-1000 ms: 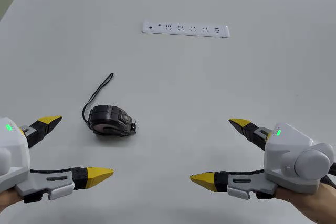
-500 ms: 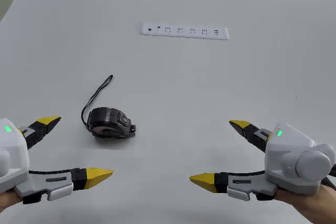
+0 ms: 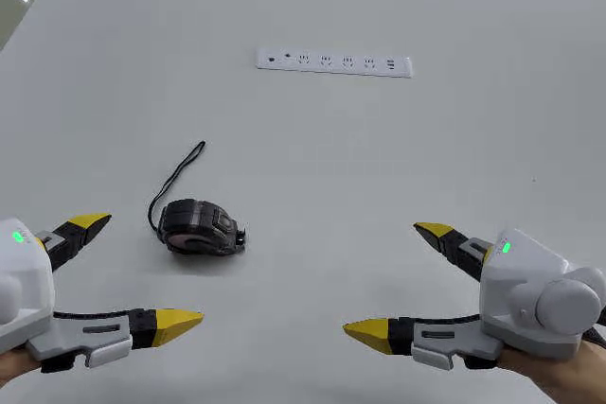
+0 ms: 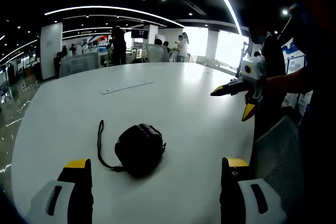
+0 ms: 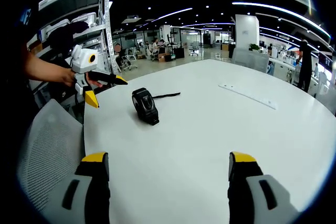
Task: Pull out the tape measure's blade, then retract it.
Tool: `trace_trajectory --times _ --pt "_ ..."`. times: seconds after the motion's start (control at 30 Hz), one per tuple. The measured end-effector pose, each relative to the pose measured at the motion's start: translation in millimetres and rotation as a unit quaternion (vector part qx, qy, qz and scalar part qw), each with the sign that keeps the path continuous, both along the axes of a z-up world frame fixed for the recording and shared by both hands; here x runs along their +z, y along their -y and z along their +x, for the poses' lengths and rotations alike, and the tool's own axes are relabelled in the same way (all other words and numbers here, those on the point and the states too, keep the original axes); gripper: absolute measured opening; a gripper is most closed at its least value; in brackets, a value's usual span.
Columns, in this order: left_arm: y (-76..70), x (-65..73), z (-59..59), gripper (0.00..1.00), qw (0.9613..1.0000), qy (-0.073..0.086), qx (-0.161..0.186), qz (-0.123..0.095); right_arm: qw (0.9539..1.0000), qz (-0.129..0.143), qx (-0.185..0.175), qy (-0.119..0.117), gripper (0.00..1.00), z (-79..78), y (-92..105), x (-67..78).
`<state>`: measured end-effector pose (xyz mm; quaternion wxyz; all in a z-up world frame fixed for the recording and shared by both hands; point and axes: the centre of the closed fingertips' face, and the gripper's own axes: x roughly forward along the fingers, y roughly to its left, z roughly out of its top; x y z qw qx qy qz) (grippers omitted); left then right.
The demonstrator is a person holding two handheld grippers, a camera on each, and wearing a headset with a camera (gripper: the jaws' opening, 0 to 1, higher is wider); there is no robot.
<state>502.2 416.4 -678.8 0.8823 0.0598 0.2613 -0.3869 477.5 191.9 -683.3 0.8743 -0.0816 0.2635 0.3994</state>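
The tape measure [image 3: 197, 227] is black and sits on the white table [image 3: 379, 167], on the left side. Nothing is touching it. Its blade is pulled in, and just a small tip pokes out of the case on the side facing the right gripper. A thin black strap [image 3: 175, 177] comes off the case and lies on the table in a loop, pointing away from the person.

The left gripper [image 3: 151, 267] is low on the left, near the tape measure but apart from it. Its two jaws have yellow tips and are spread wide, with nothing between them. It points ahead and a bit inward. In the left gripper view the tape measure lies on the table ahead, between the two jaws. A hand [image 3: 9, 366] holds this gripper from behind, at the bottom edge of the head view.

The right gripper [image 3: 385, 279] is low on the right, well apart from the tape measure. Its jaws are spread wide too and hold nothing. It points toward the left. A small green light glows on top of each gripper. The hand [image 3: 559, 376] that holds it peeks out under its white body.

Far back on the table lies a long white power strip [image 3: 333, 61], well apart from everything else. In the gripper views a gray mesh chair [image 5: 50, 135] stands at the near edge of the table, and a big bright office with people is far behind.
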Motion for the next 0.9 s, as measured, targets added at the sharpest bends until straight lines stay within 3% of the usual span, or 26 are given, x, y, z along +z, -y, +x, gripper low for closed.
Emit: trace_trajectory --times 0.9 --pt "3.3 -0.4 -0.3 1.0 0.9999 0.005 -0.008 0.005 1.0 -0.005 0.001 -0.001 0.96 -1.5 1.9 -1.4"
